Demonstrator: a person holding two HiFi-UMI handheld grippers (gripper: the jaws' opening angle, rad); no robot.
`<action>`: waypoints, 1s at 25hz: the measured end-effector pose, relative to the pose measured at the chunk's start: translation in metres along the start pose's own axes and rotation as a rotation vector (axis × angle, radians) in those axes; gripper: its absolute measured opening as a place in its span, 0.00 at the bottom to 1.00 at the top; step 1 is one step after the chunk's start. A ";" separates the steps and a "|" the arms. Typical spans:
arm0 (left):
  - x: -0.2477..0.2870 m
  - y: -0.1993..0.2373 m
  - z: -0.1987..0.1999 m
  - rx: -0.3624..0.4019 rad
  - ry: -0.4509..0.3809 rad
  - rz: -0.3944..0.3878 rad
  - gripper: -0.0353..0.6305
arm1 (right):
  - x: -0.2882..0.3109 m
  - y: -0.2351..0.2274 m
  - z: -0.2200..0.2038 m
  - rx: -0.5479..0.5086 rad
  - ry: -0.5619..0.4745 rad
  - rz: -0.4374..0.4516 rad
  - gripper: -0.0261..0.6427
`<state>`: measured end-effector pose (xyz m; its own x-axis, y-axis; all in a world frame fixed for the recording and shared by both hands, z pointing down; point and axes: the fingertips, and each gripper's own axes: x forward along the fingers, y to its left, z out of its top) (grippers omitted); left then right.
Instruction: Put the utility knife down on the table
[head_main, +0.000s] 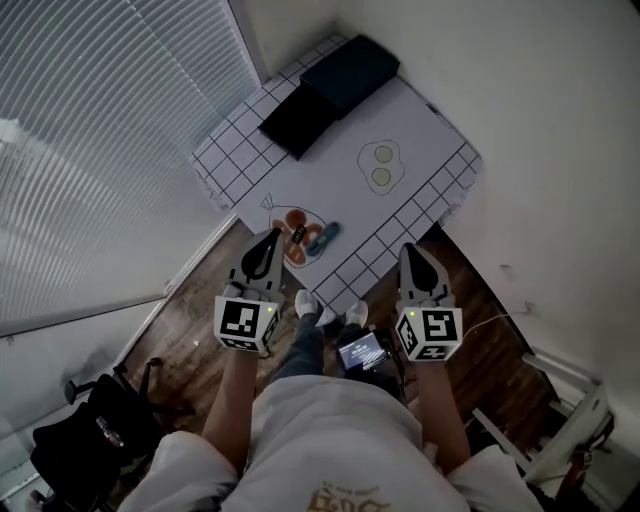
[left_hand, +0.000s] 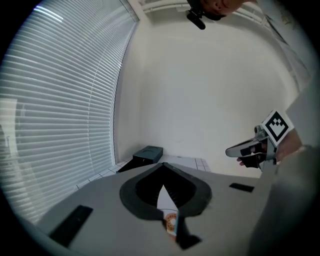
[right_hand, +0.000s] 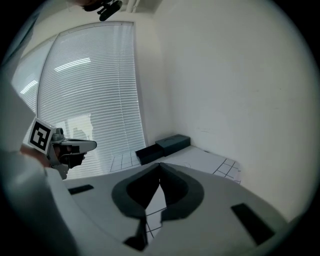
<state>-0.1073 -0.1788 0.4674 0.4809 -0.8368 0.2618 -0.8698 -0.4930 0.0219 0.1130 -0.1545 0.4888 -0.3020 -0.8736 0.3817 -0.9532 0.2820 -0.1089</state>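
Observation:
In the head view a blue utility knife (head_main: 323, 240) lies on the white grid-patterned table (head_main: 420, 130), close to its near edge. An orange round thing (head_main: 296, 222) with a small black piece on it lies beside the knife. My left gripper (head_main: 272, 236) hangs shut and empty just off the table's near edge, left of the knife. My right gripper (head_main: 408, 249) is also shut and empty, off the table's near right corner. The left gripper view shows my left gripper (left_hand: 163, 165) with tips together and the orange thing (left_hand: 171, 222) below the jaws. In the right gripper view my right gripper (right_hand: 160, 165) has its tips together.
Two dark flat boxes (head_main: 330, 88) lie at the table's far end. A drawn outline with two greenish circles (head_main: 381, 166) marks the middle. Window blinds (head_main: 90, 150) run along the left, a white wall (head_main: 540, 150) along the right. A black bag (head_main: 85, 435) sits on the wooden floor.

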 end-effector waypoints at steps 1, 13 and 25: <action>-0.003 -0.001 0.004 0.002 -0.008 0.002 0.06 | -0.002 0.000 0.004 0.001 -0.008 0.001 0.05; -0.031 -0.011 0.048 0.067 -0.106 0.031 0.06 | -0.027 0.011 0.043 0.004 -0.079 0.042 0.05; -0.044 -0.014 0.082 0.069 -0.181 0.031 0.06 | -0.031 0.016 0.082 -0.023 -0.152 0.038 0.05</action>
<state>-0.1070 -0.1542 0.3768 0.4718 -0.8778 0.0834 -0.8776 -0.4766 -0.0513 0.1061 -0.1558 0.4000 -0.3381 -0.9114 0.2345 -0.9410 0.3236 -0.0990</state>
